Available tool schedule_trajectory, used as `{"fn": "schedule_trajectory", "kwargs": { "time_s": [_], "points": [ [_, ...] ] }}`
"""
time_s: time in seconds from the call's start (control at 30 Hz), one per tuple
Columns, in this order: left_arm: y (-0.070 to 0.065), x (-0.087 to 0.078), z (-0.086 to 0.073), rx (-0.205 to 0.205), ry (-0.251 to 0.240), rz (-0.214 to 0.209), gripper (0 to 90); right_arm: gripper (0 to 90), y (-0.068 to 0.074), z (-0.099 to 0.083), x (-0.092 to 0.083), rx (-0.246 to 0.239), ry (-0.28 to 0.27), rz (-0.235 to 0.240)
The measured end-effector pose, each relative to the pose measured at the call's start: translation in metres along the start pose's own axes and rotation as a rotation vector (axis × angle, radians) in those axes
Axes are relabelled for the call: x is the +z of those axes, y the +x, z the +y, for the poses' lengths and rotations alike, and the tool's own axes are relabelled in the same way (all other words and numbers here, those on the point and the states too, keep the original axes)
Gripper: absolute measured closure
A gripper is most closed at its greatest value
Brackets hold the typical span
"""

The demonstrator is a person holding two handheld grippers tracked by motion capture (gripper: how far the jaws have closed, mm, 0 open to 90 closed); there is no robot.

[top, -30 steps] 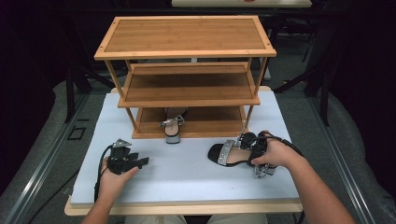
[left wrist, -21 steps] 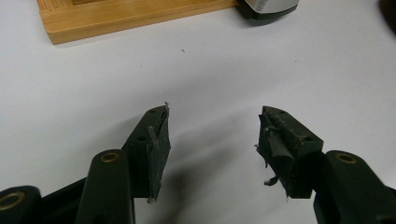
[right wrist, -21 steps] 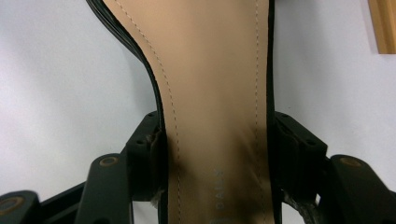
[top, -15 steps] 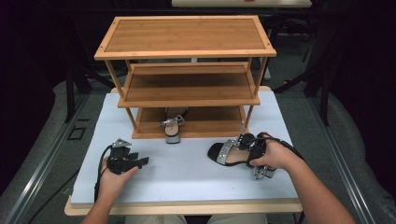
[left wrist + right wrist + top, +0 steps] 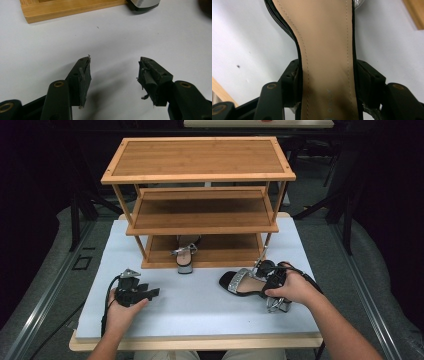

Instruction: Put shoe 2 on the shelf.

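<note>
1. Right now the right gripper [image 5: 270, 281] is clamped on a black sandal [image 5: 250, 284], one jaw pressed against each long edge of the sole at its narrow waist.
2. Seen in the right gripper view, the sandal's tan insole [image 5: 327, 57] runs straight up between the fingers [image 5: 291, 75] and away from them, so its long axis lines up with the gripper's own direction.
3. From the high view, the sandal lies across the white table top [image 5: 200, 305], its long axis roughly left to right; the silver toe strap [image 5: 235, 280] points toward the left gripper, and the silver block heel [image 5: 278, 305] sits on the near side of the right hand [image 5: 295, 290].
4. Its toe end reaches well past the fingertips, while the heel end lies back under the hand.
5. Over on the other side, the left gripper [image 5: 150, 293] rests low on the table in the left hand [image 5: 122, 307], its jaws spread wide with nothing between them.
6. Through the left gripper view, bare white table lies between the worn pads [image 5: 85, 75], and beyond the tips are the wooden edge of the shelf [image 5: 72, 10] and the toe of a second sandal [image 5: 143, 4].
7. That second sandal [image 5: 185, 255] stands on the bottom level of the three-level wooden shelf [image 5: 200, 160], toe pointing toward the person and poking slightly over the front edge.
8. Both sandals are well apart, and the left gripper is well apart from each.
</note>
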State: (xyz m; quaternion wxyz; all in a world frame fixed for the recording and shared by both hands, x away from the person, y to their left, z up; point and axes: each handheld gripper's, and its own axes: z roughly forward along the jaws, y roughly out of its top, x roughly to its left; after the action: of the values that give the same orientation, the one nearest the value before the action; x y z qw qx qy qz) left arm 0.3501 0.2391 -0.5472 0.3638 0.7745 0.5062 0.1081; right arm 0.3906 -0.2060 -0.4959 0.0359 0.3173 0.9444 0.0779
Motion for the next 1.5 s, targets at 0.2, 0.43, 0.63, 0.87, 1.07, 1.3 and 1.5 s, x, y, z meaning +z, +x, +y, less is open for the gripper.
{"fn": "schedule_trajectory", "kwargs": {
  "time_s": [0.2,0.43,0.63,0.87,1.07,1.3,1.5],
  "points": [
    [0.0,0.0,0.0,-0.002,-0.001,-0.002,43.3,41.8,0.002,0.005,-0.014,0.041,-0.053,-0.025],
    [0.0,0.0,0.0,-0.001,0.001,-0.002,43.3,41.8,0.007,0.012,-0.025,0.066,-0.075,-0.06],
    [0.0,0.001,0.0,0.0,0.003,-0.003,43.2,41.8,0.008,0.026,-0.022,0.131,-0.096,-0.069],
    [0.001,0.001,0.0,-0.003,0.005,-0.005,43.2,41.8,0.009,0.05,-0.005,0.211,-0.124,-0.083],
    [0.002,0.001,-0.001,-0.004,0.004,-0.005,43.3,41.8,0.016,0.076,0.01,0.245,-0.13,-0.14],
    [0.003,0.001,-0.001,-0.005,0.004,-0.009,43.2,41.7,0.021,0.093,0.02,0.282,-0.171,-0.163],
    [0.003,0.002,-0.001,-0.006,0.003,-0.009,43.3,41.7,0.021,0.097,0.026,0.33,-0.219,-0.137]
  ]
}}
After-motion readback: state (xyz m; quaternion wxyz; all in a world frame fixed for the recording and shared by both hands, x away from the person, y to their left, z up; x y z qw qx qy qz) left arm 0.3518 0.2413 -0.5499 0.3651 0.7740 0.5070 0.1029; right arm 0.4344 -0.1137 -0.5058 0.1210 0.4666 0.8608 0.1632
